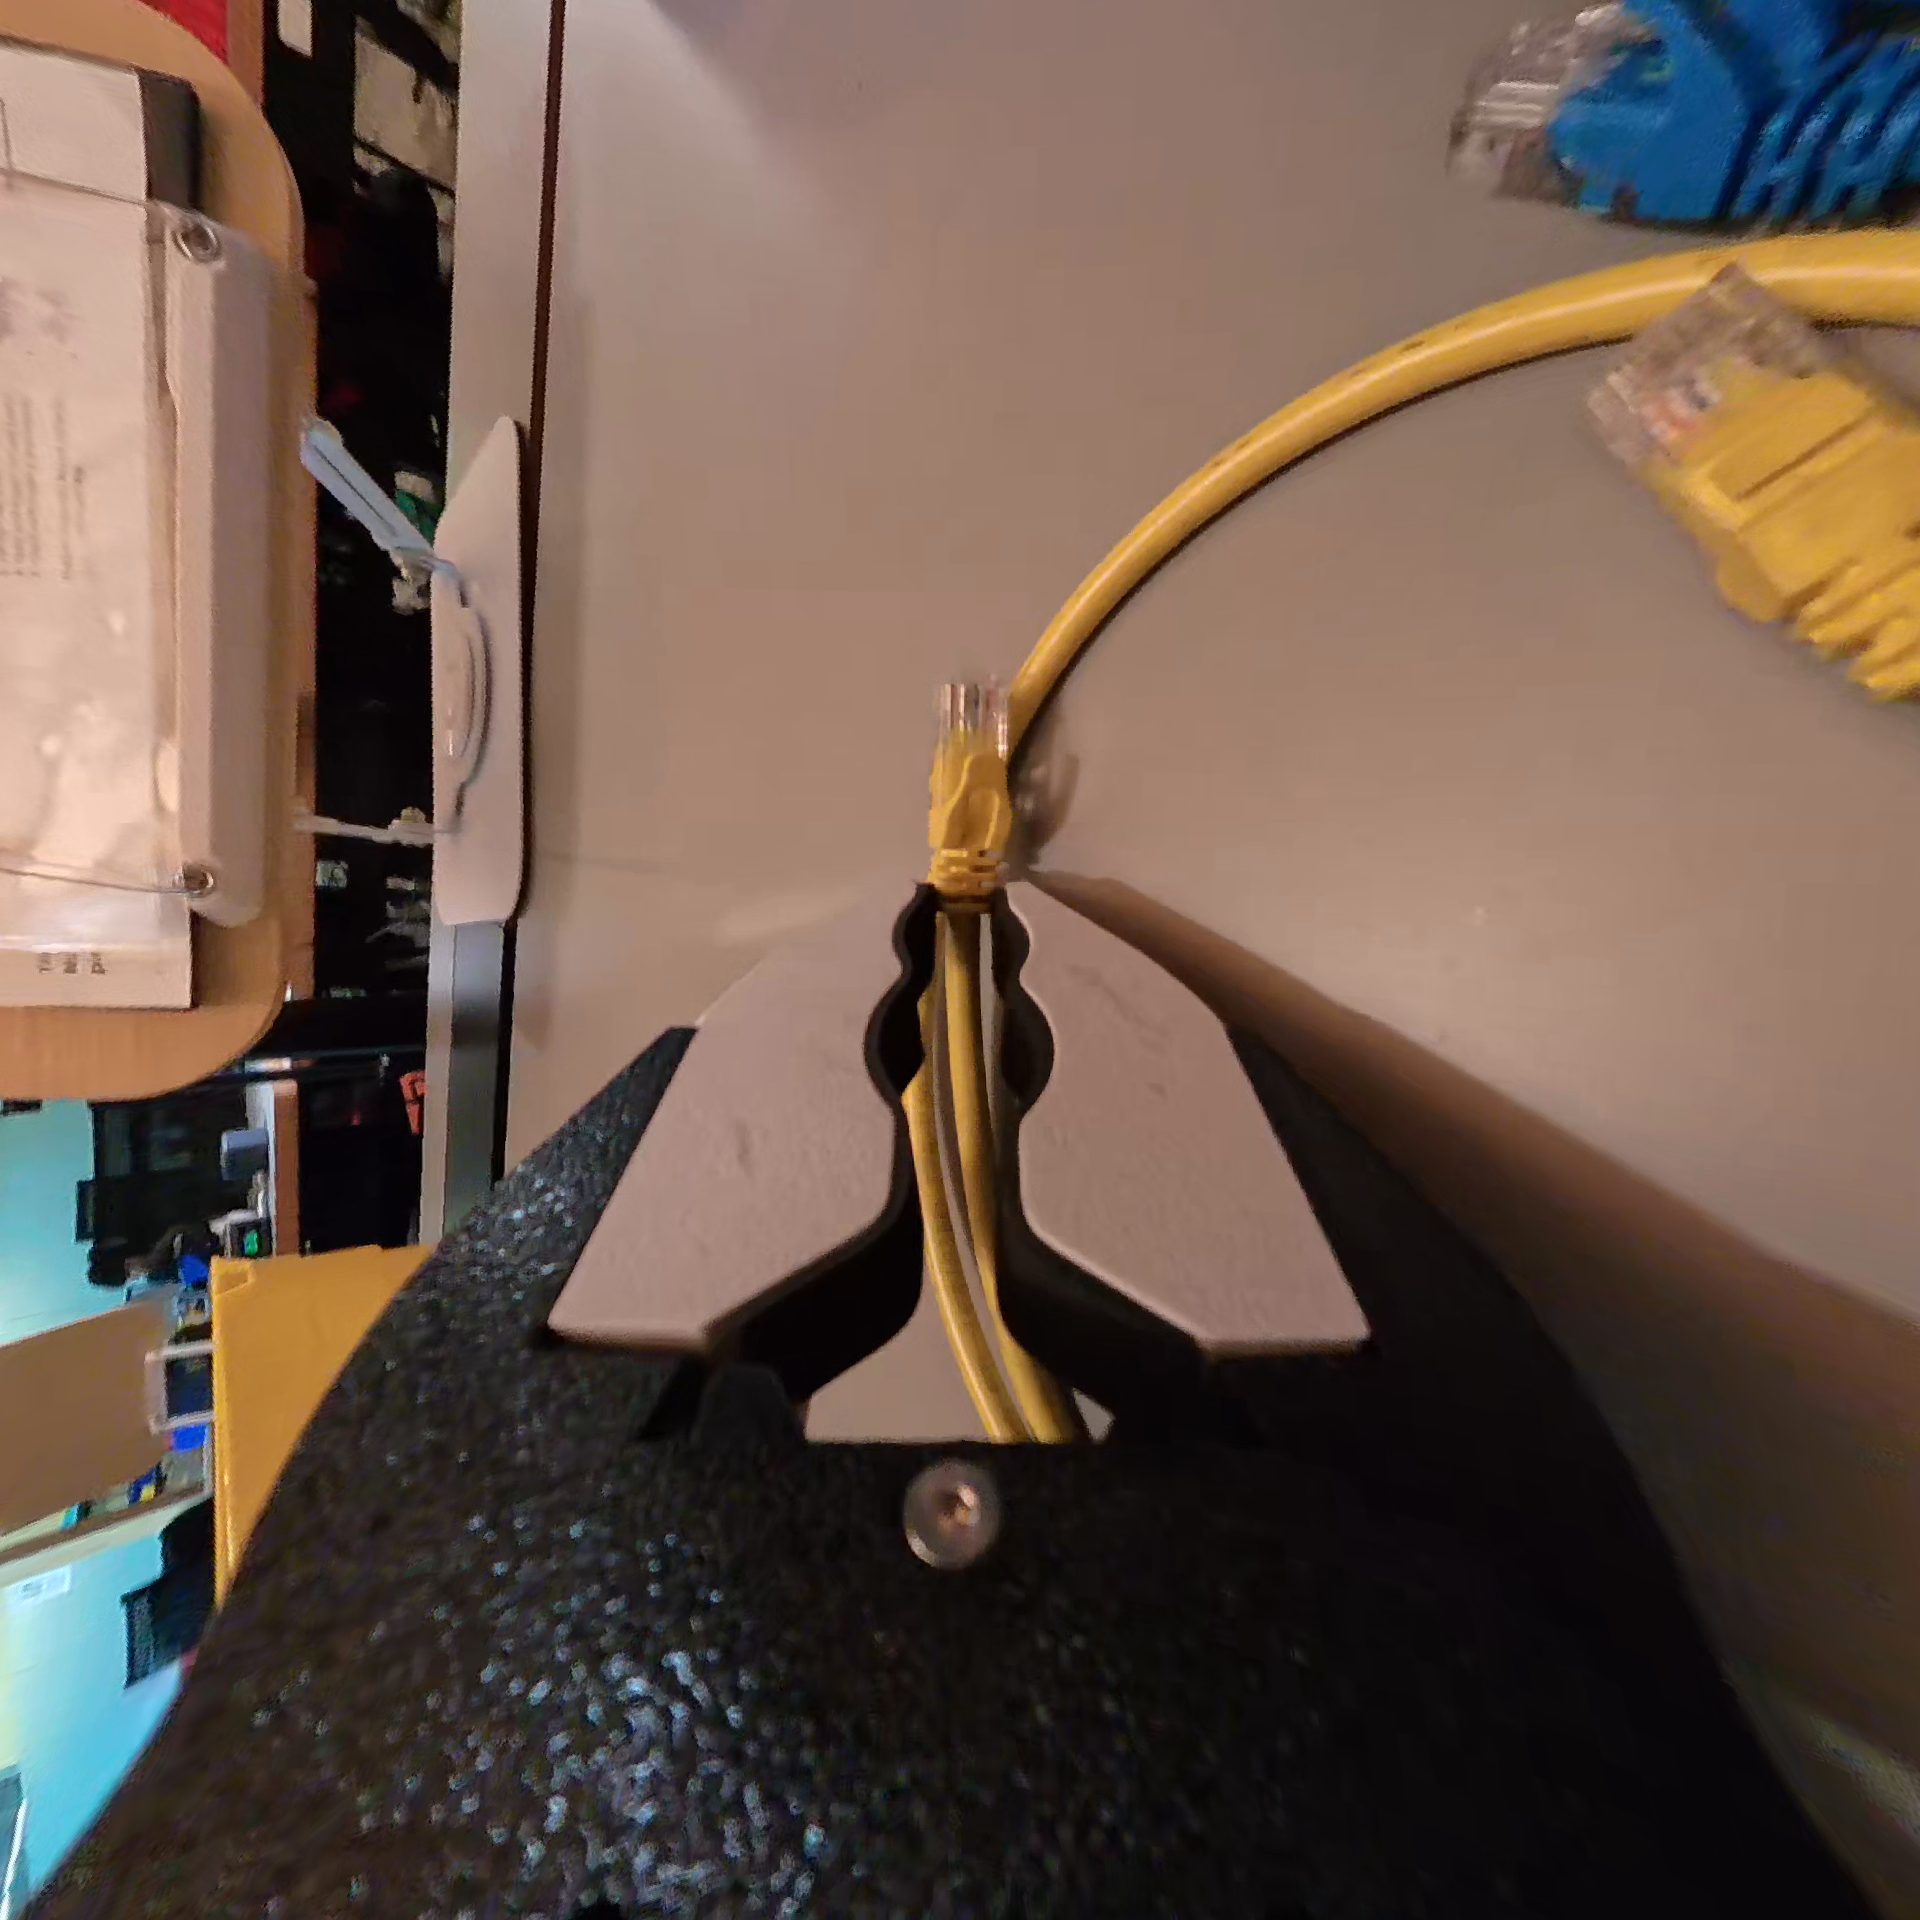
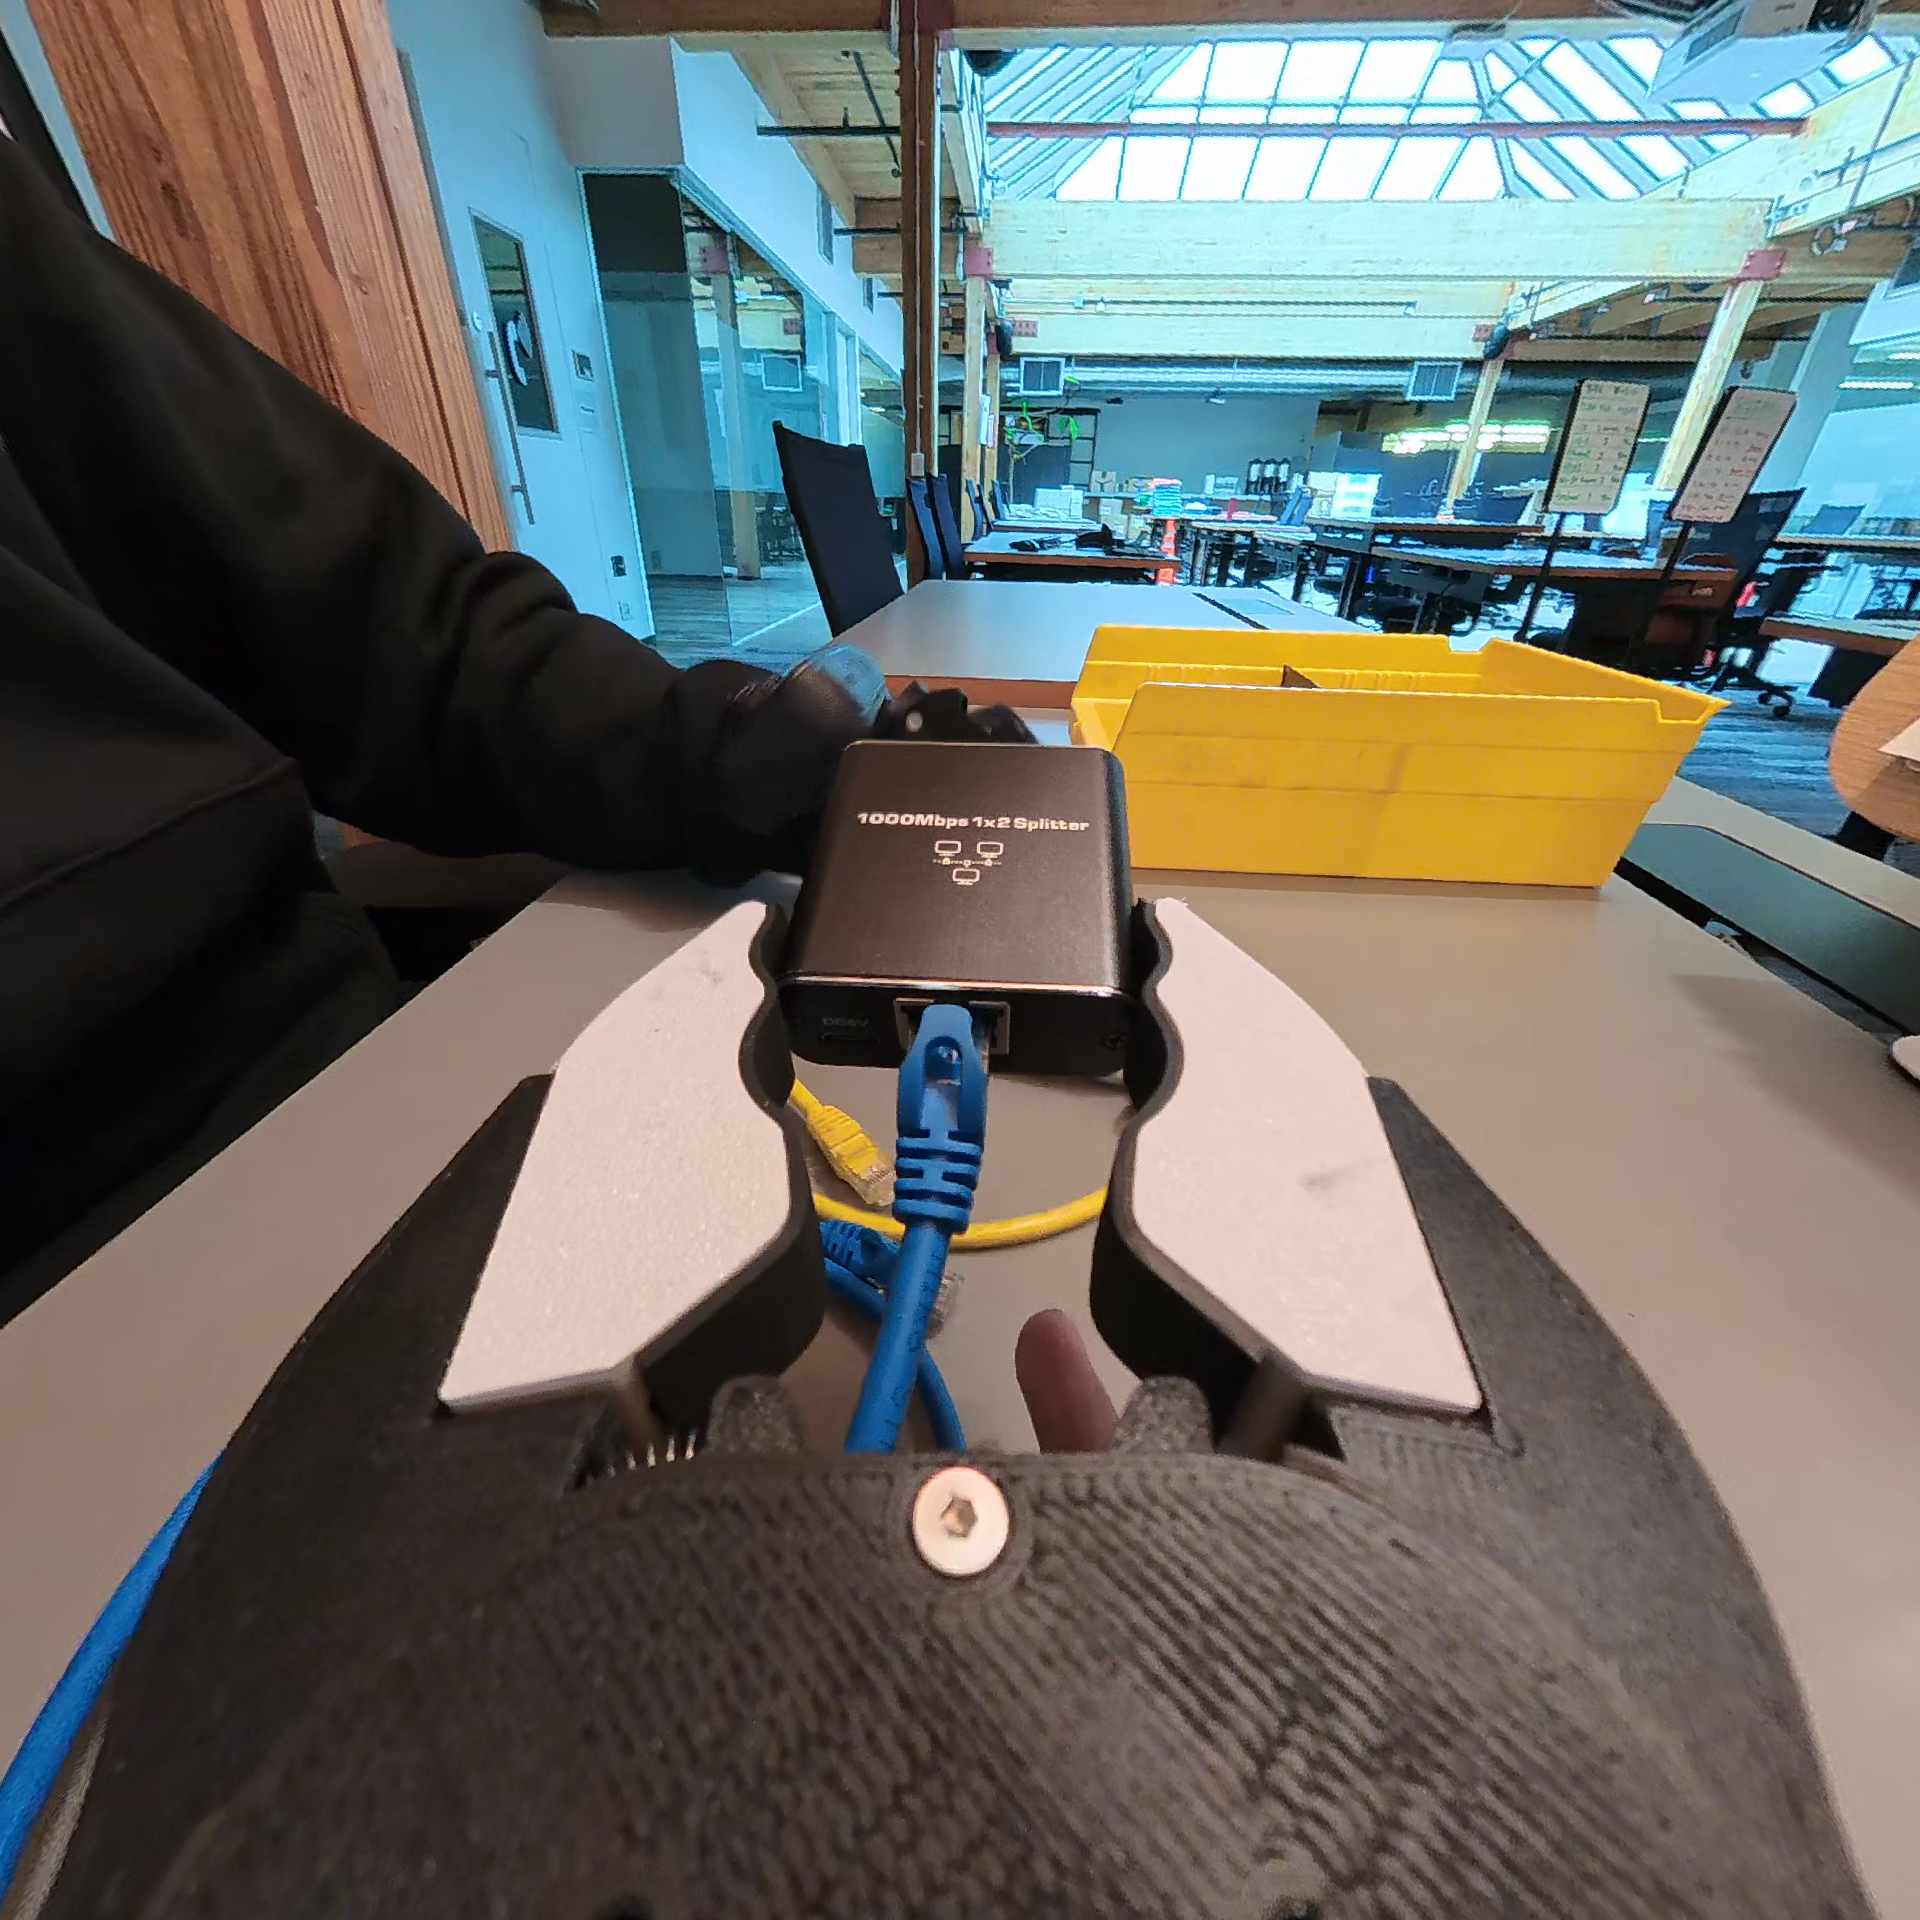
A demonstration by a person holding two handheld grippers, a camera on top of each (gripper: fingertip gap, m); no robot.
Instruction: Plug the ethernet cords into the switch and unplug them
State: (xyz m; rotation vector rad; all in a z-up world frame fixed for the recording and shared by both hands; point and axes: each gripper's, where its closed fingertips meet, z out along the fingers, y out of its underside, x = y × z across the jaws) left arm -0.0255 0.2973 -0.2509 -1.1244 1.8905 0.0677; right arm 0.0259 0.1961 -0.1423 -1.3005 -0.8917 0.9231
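Gripping a yellow cord (image 1: 971, 1195) just behind its plug (image 1: 968, 790), our left jaws are closed on it, the clear tip poking out over the grey desk (image 1: 1299, 416). Further right in that view we see a second yellow plug (image 1: 1766, 488) and a blue plug (image 1: 1704, 114), both blurred. In the right wrist view, our right jaws clamp the sides of the black switch (image 2: 961, 894), holding it above the desk. A blue cord (image 2: 930, 1164) is plugged into its near port. Under it lie a loose yellow plug (image 2: 847, 1148) and cord. A yellow bin (image 2: 1382, 779) sits behind, to the right.
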